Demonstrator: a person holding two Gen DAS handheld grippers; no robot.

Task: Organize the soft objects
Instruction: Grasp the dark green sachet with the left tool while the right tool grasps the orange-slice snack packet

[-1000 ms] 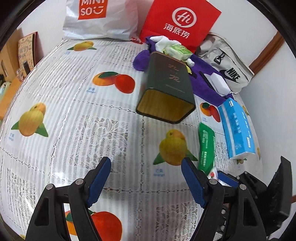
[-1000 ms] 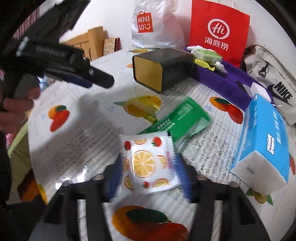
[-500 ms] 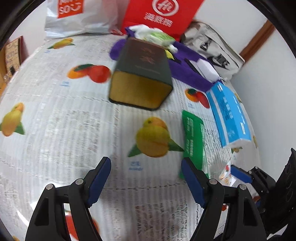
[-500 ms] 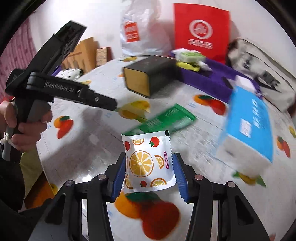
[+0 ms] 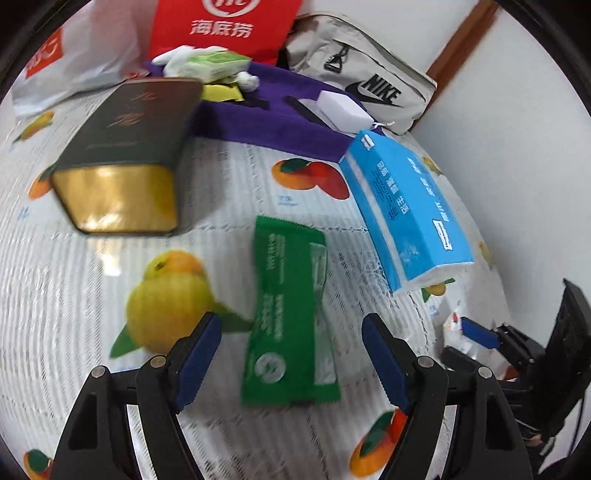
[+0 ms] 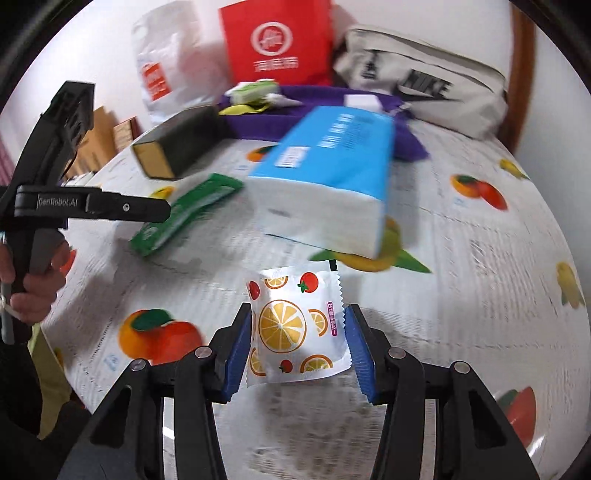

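In the left wrist view, a dark green tin (image 5: 125,155) lies on its side at the left of the worktop (image 5: 55,295), its gold end facing the camera. Behind it stand a white shopping bag (image 5: 70,51) and a red paper bag (image 5: 221,29). A purple cloth (image 5: 273,122) stretches from behind the tin towards the right, bearing a green-and-white packet (image 5: 218,62), a yellow item (image 5: 219,92) and a white block (image 5: 343,110). A grey Nike bag (image 5: 369,77) sits behind the cloth against the wall. The left gripper (image 5: 291,354) hovers with its jaws wide and opening, and the lower part of a green sachet (image 5: 291,314) lies flat on the fruit-print cover between its blue pads, touched by neither. To the right of the sachet rests a blue tissue pack (image 5: 402,214), one end near the purple cloth. At the far right edge the right gripper (image 5: 476,332) shows in part.

In the right wrist view, a hand (image 6: 37,284) at the left edge grips the handle of the left gripper (image 6: 162,210), whose tip hangs over the green sachet (image 6: 184,218). At the centre bottom the right gripper (image 6: 299,343) is clamped at a middling width on a white orange-slice sachet (image 6: 295,325), held upright and clear of the worktop (image 6: 480,277). The blue tissue pack (image 6: 332,166) lies just beyond it.
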